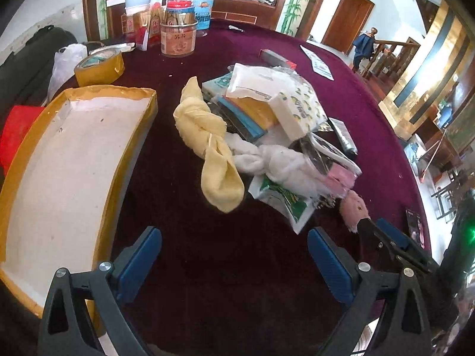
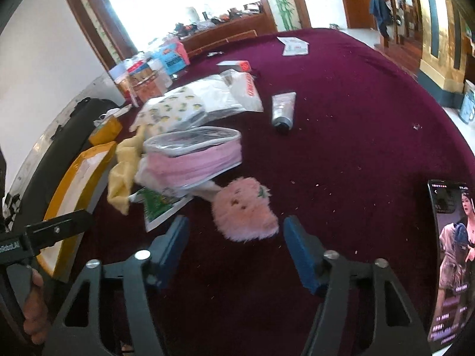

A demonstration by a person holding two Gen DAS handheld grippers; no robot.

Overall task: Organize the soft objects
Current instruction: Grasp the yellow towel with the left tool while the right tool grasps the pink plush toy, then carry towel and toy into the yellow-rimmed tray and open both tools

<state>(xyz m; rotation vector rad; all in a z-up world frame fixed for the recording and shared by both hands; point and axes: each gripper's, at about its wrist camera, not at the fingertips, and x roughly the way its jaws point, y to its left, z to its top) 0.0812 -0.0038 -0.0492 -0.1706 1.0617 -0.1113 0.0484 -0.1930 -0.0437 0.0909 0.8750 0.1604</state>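
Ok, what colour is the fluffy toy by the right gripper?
Pink fluffy toy; clearest in the right wrist view.

Your right gripper (image 2: 236, 246) hangs over the maroon table (image 2: 356, 136), jaws spread, nothing between them. Pink plush toy (image 2: 245, 209) lies just ahead of the blue pads (image 2: 299, 249), not touching. Behind it, a heap toward the table's left edge: pink packet (image 2: 190, 166) under a clear pouch (image 2: 193, 141), yellow cloth (image 2: 121, 175) at its left, green-printed bag (image 2: 156, 204) underneath. A silver tube (image 2: 282, 108) lies apart, farther in. Phone (image 2: 452, 261) at the right edge, screen lit. Yellow-rimmed tray (image 2: 63, 195) at the left edge
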